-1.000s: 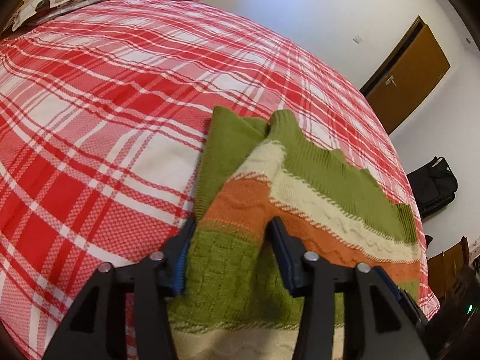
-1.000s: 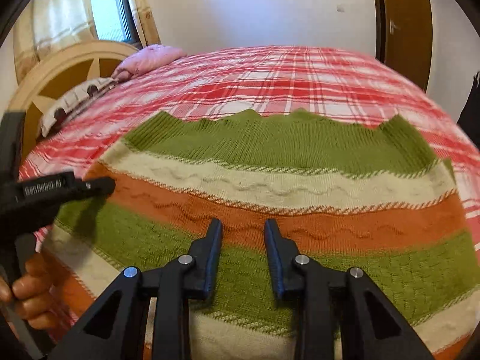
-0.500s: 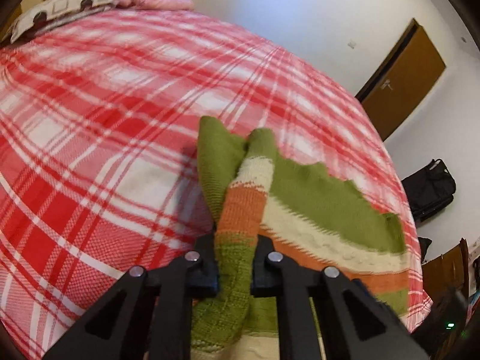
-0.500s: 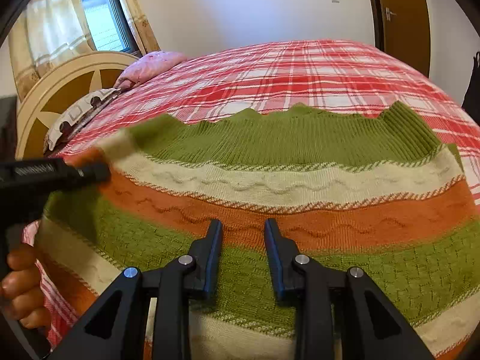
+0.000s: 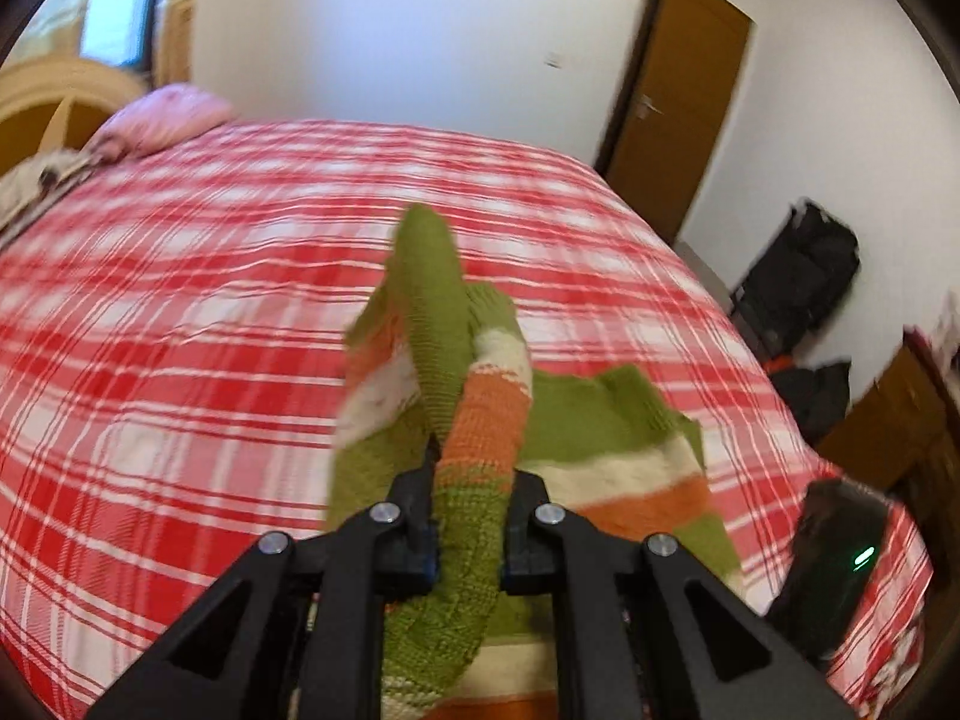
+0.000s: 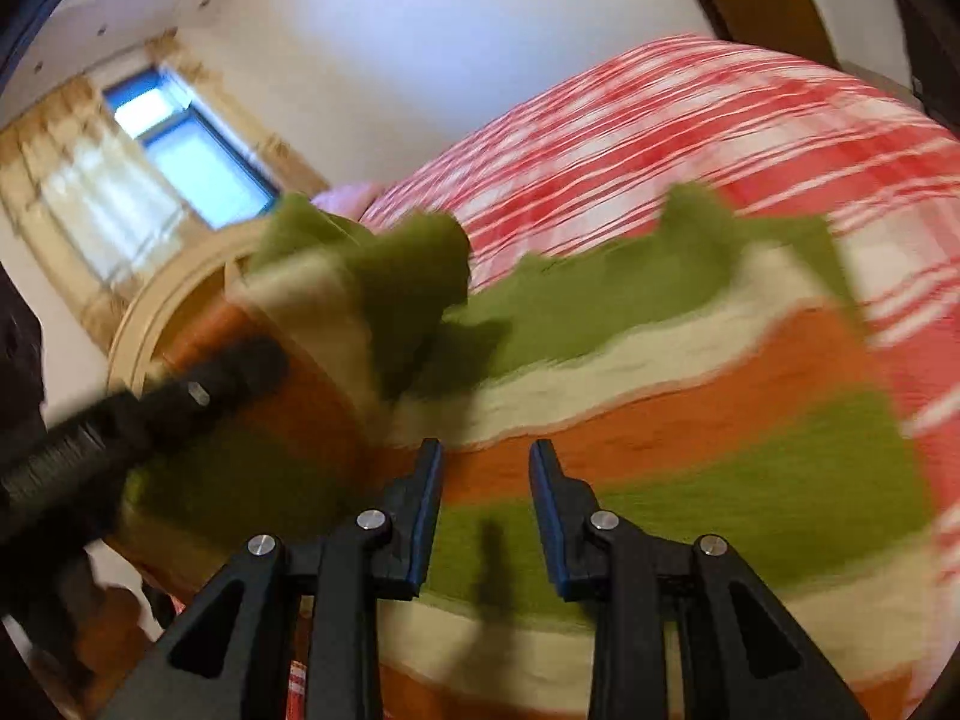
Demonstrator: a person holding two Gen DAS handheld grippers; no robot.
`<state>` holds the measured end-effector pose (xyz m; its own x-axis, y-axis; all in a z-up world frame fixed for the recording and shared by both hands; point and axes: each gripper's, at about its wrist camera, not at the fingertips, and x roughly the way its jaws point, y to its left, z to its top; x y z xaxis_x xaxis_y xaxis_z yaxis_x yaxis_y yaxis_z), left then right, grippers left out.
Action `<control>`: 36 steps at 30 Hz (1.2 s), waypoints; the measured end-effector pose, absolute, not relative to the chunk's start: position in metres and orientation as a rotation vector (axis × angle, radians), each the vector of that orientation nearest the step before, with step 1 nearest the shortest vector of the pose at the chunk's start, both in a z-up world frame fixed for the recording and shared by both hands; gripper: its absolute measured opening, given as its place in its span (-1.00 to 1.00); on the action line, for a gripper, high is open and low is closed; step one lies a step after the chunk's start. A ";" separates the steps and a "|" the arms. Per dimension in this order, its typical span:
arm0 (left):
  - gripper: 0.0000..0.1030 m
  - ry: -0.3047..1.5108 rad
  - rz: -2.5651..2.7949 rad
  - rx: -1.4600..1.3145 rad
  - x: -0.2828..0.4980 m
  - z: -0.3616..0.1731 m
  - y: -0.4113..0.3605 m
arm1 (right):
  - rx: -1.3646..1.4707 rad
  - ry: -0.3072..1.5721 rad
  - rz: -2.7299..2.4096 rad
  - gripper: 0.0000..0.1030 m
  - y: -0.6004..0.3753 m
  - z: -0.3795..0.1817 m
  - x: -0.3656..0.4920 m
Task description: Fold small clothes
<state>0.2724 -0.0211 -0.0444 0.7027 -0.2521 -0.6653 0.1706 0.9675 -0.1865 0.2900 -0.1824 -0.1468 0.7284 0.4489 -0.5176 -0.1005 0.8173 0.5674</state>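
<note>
Knitted sweater [image 5: 474, 468], green/cream/orange stripes, sits on the red-and-white plaid bedspread [image 5: 180, 330]. Most of it lies flat on the bed; 1 edge is bunched and lifted off the surface.

Left gripper [image 5: 471, 516]: jaws closed tight on that bunched fold, fabric pinched between the 2 fingers. Green ribbed end of the fold sticks up past the fingertips, orange and cream bands right below it. Rest of the garment trails down and to the right onto the bedspread.

Right gripper [image 6: 485, 510]: jaws apart with a clear gap, nothing between them. It hovers over the flat part of the sweater [image 6: 690, 420], fingers pointing at the orange/green bands; cannot tell if the tips touch the knit. In the right wrist view the left gripper's black body [image 6: 138, 414] comes in from the left, with the raised fold [image 6: 372, 276] above the flat body. That view is tilted and motion-blurred, so fine detail is unreadable.

Surroundings:
- pink pillow [image 5: 162, 120] at the head of the bed, next to a curved wooden headboard [image 5: 54, 96]
- window [image 6: 186, 162] with pale curtains behind the headboard
- brown door [image 5: 678, 108] in the white wall beyond the far side of the bed
- black bags [image 5: 804, 276] on the floor near the door
- black device with a green light [image 5: 840, 564] at the right edge of the left wrist view, over the bedspread
</note>
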 end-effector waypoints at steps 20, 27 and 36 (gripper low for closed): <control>0.33 0.855 -0.399 0.092 0.228 -0.086 -0.094 | 0.879 0.639 0.373 0.26 -0.263 -0.147 0.254; 0.56 0.740 -0.328 -0.012 0.196 -0.051 -0.009 | 0.846 0.694 0.382 0.26 -0.238 -0.152 0.281; 0.56 0.819 -0.099 -0.124 0.227 -0.087 0.061 | 0.499 0.771 0.287 0.06 -0.170 -0.153 0.323</control>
